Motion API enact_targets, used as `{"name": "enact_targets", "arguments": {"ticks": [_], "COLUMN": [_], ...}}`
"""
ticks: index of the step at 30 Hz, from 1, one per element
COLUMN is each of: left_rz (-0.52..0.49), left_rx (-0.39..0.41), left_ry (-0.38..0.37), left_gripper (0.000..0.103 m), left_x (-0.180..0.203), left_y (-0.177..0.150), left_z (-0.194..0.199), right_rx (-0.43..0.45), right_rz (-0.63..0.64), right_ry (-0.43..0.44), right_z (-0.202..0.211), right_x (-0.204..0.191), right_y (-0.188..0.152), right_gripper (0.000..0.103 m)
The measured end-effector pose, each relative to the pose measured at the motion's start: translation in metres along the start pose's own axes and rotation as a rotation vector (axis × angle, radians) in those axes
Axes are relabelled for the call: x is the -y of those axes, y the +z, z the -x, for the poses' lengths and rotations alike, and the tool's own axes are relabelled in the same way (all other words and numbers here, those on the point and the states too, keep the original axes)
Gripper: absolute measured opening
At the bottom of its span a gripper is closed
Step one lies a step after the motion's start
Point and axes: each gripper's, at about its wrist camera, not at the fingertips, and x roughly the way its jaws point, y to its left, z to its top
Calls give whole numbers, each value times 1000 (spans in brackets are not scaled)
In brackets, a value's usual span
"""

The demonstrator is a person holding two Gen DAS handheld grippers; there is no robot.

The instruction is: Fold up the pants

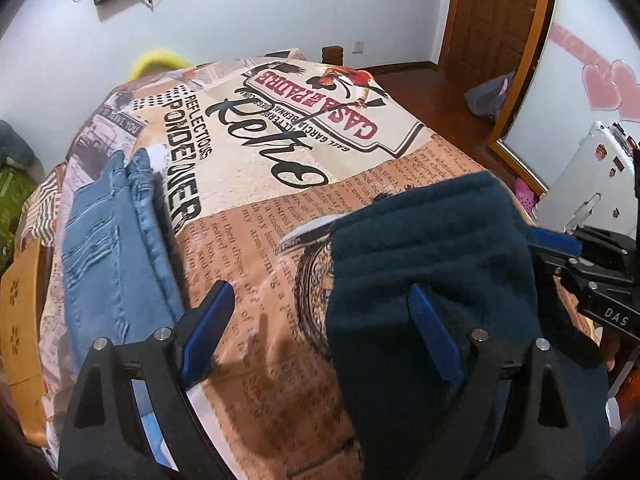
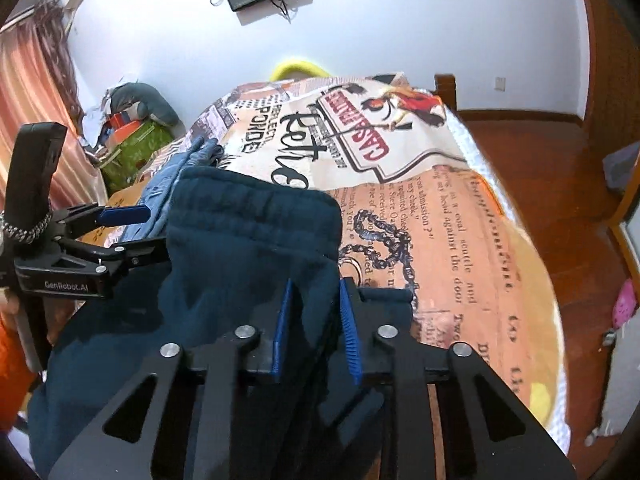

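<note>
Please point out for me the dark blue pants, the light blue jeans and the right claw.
dark blue pants [image 2: 248, 220]: right wrist view, on the ribbed waistband.
light blue jeans [image 1: 108, 240]: left wrist view, on the seat panel.
right claw [image 2: 314, 304]: right wrist view, between its fingertips.

Each tool is matte black: two triangular, cut-out finger arms faced inside with ribbed blue pads, with round silver pivot screws behind the pads. The left tool [image 1: 322, 312] carries white "GenRobot.AI" lettering on its body beside the screws, a tall black block above it, and a braided grey cord. The right tool [image 2: 316, 312] reads "DAS" in white.
</note>
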Motion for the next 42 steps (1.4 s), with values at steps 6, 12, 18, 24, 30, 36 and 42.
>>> {"name": "enact_targets", "arguments": {"ticks": [6, 12, 18, 24, 30, 36, 42], "left_rz": [34, 24, 32, -16, -48, -113, -62], "left_rx": [-1, -16, -44, 34, 2, -58, -33], "left_ry": [-4, 94, 94, 53, -18, 65, 167], "left_gripper": [89, 89, 89, 89, 89, 90, 89], "left_x": [-7, -9, -15, -9, 10, 19, -10], "left_y": [9, 15, 15, 8, -29, -73, -73], "left_z": [-16, -34, -28, 37, 65, 46, 72], "right_rx": [-5, 13, -36, -15, -57, -155, -111], "right_rz": [96, 105, 39, 26, 70, 40, 51], "right_ry": [-23, -90, -64, -21, -5, -24, -56], "right_z": [-6, 2, 3, 52, 65, 38, 68], "right_x": [-5, 5, 15, 7, -11, -1, -9], "right_y": [-7, -9, -3, 0, -25, -57, -53], "right_gripper": [8, 7, 10, 12, 23, 23, 26]}}
